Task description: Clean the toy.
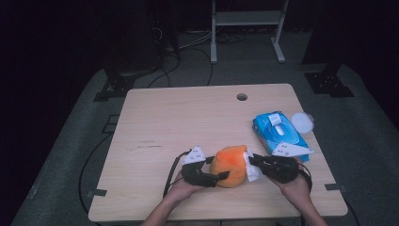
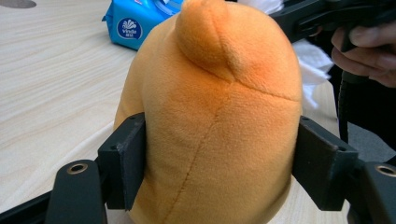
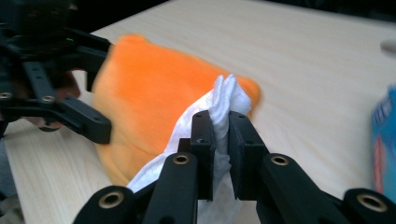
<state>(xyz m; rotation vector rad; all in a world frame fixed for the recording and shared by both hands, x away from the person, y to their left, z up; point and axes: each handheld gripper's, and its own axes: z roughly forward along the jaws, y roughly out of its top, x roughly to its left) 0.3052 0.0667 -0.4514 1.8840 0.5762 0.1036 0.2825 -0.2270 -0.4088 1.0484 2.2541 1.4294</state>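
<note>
Orange plush toy (image 1: 229,165) near table (image 1: 188,117) edge, soft, light, squashy; left gripper (image 1: 217,177) clamps its sides. Right gripper (image 3: 220,140) pinches thin white wipe (image 3: 224,100) against toy; wipe limp, tears easily.

High view looks down and forward over the whole table (image 1: 155,117). Left gripper view sits very close behind the orange plush toy (image 2: 215,121); right gripper view faces it from the opposite side, slightly blurred, perhaps as close. All three share the toy.
</note>
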